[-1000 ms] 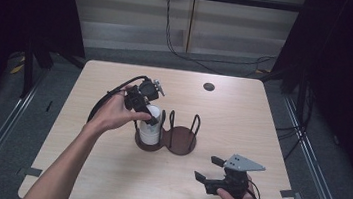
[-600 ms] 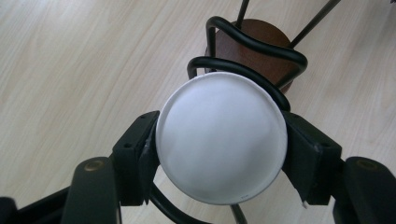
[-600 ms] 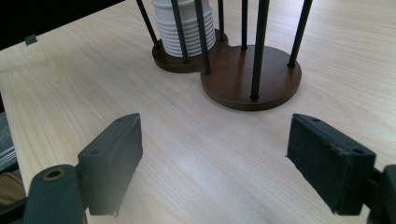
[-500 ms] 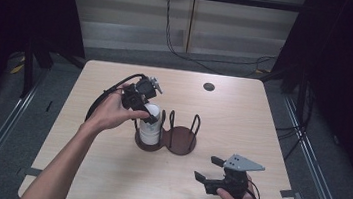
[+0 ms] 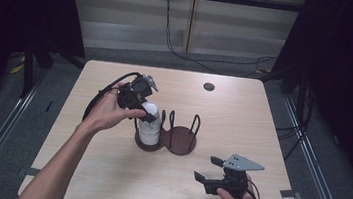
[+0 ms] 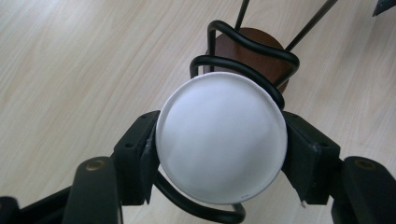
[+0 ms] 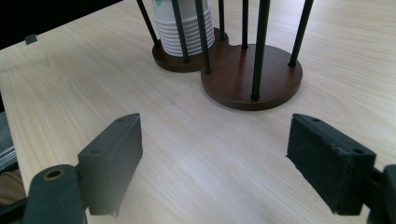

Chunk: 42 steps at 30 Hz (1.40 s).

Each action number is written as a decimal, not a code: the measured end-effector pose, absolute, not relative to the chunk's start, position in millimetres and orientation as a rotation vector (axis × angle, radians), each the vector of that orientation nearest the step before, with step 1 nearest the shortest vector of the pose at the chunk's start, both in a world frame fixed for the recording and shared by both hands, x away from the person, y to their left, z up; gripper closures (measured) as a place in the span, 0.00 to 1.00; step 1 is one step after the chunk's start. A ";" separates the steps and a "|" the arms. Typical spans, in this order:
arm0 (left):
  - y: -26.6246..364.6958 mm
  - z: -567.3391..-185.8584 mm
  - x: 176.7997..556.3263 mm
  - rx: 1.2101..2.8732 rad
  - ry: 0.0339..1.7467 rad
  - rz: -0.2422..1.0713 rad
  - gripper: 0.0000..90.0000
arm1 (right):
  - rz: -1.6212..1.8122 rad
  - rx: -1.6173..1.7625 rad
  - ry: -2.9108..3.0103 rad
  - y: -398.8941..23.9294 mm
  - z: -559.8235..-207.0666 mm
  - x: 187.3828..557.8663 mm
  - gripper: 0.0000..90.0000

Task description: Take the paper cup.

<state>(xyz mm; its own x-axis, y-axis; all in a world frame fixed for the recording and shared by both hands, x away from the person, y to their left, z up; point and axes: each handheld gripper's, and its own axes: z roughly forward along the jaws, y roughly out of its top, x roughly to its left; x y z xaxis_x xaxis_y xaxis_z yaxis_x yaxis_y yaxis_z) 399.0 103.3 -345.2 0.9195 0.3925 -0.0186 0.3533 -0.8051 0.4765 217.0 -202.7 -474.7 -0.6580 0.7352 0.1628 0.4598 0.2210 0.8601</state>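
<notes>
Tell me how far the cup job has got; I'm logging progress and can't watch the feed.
Done: a stack of paper cups sits in one side of the wire holder. In hand: the left gripper has its jaws, just closing, on both sides of the top cup. Left: the cup hasn't come off the stack; the holder's other side is empty, and the right gripper rests open on the table.

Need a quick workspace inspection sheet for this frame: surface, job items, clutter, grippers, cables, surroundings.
Surface: light wood table, bare around the work.
Job's things: stack of white paper cups upside down in the left bay of the two-bay wire cup holder; right bay empty.
Clutter: small dark round spot near far edge.
Grippers: left gripper jaws have just been closing, pads on the top cup; right gripper open, idle.
Cables: black cable trails from left gripper.
Surroundings: dark curtains, grey floor.
</notes>
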 end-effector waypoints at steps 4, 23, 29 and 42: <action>105.4 -345.1 400.1 2.592 0.528 0.110 0.39 | 1.403 1.119 2.225 -202.2 -474.8 217.1 0.20; 109.9 -334.8 397.0 2.517 0.522 0.131 0.40 | 1.396 1.125 2.225 -202.7 -474.7 217.4 0.20; 112.5 -330.8 395.8 2.490 0.518 0.145 0.40 | 1.394 1.124 2.224 -202.7 -474.7 217.3 0.20; 117.8 -327.8 394.5 2.406 0.541 0.146 0.40 | 1.392 1.127 2.225 -202.2 -474.9 217.8 0.20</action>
<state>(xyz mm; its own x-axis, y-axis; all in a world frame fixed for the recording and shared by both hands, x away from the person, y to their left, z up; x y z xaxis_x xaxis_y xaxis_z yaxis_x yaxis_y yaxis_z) 394.5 117.8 -327.8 0.9083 0.4170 -0.0340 0.3437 -0.6974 0.6289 217.8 -202.2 -474.9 -0.6543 0.7396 0.1577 0.4654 0.2294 0.8549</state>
